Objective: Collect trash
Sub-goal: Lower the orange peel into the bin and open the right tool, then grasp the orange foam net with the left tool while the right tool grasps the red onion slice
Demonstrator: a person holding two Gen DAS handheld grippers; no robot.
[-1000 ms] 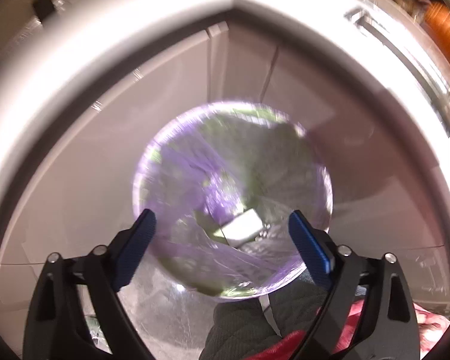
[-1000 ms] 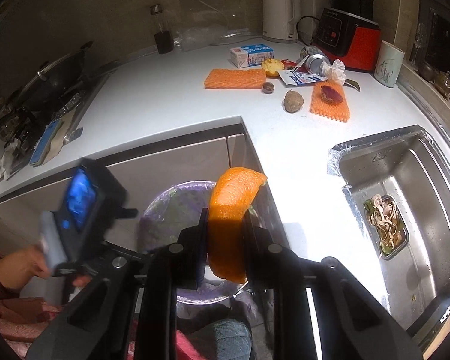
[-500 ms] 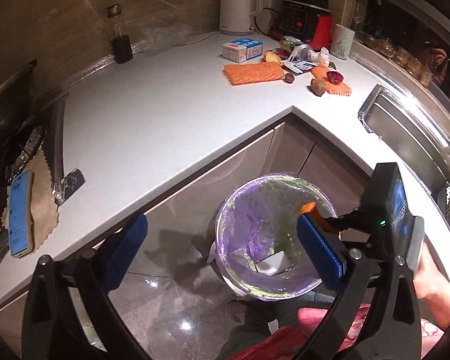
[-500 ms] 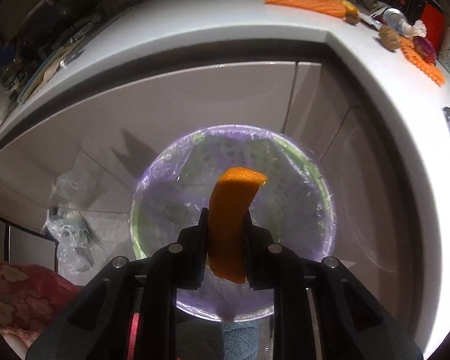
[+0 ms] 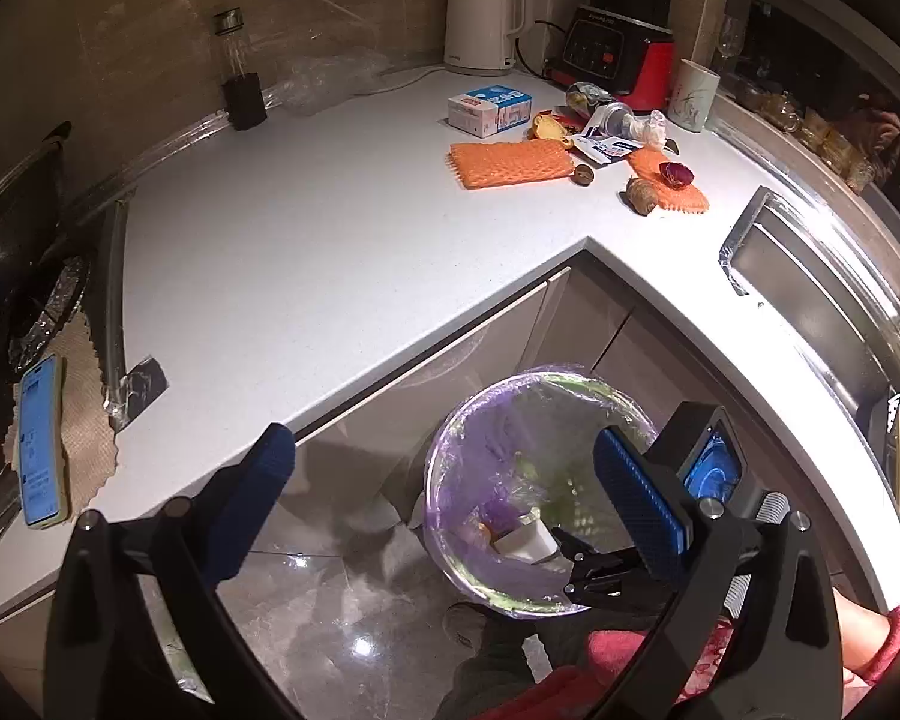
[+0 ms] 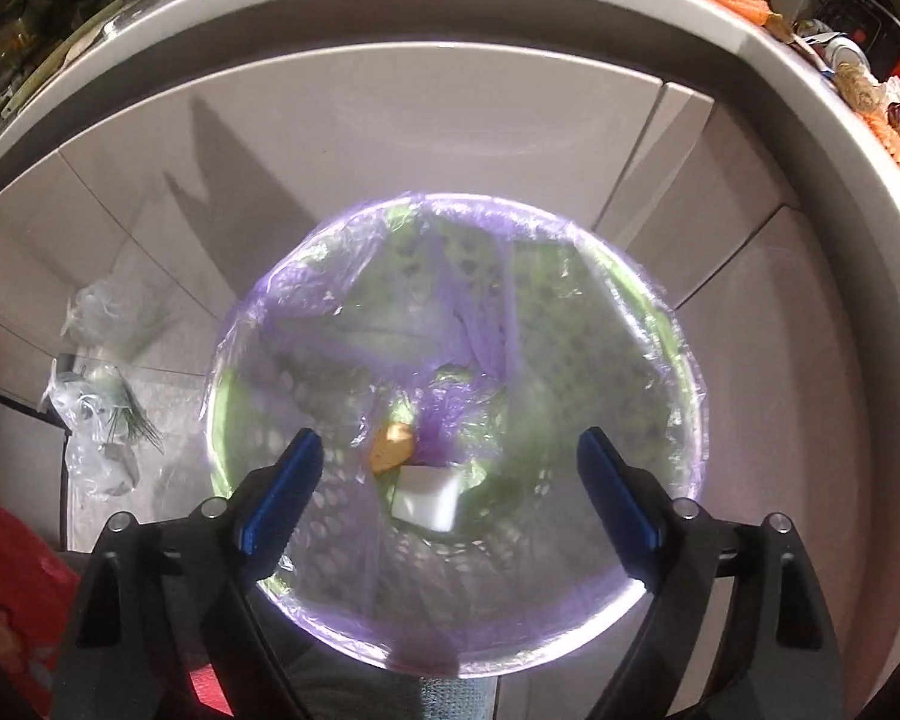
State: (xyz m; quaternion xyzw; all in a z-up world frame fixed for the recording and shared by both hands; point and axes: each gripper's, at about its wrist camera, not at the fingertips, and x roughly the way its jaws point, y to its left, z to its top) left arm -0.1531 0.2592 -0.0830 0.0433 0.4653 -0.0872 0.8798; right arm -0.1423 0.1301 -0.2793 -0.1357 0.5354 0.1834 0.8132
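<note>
A green bin with a purple liner [image 6: 660,324] stands on the floor in the counter's inner corner; it also shows in the left wrist view [image 5: 450,450]. An orange peel [image 6: 390,444] and a white carton [image 6: 426,492] lie at its bottom. My right gripper [image 6: 444,480] is open and empty right above the bin mouth. My left gripper [image 5: 444,468] is open and empty, held higher, above the counter edge and bin. On the counter lie orange foam nets [image 5: 510,163], a blue-white box [image 5: 489,111], a can [image 5: 600,114] and fruit scraps [image 5: 642,195].
A white L-shaped counter [image 5: 306,252] holds a kettle [image 5: 483,18], a red blender base [image 5: 621,57], a cup [image 5: 696,96] and a phone [image 5: 42,438]. A steel sink [image 5: 810,294] is at the right. A clear plastic bag [image 6: 96,408] lies on the floor left of the bin.
My right gripper has opened and the orange peel has dropped into the bin. My left gripper has risen away from the bin to above the counter edge.
</note>
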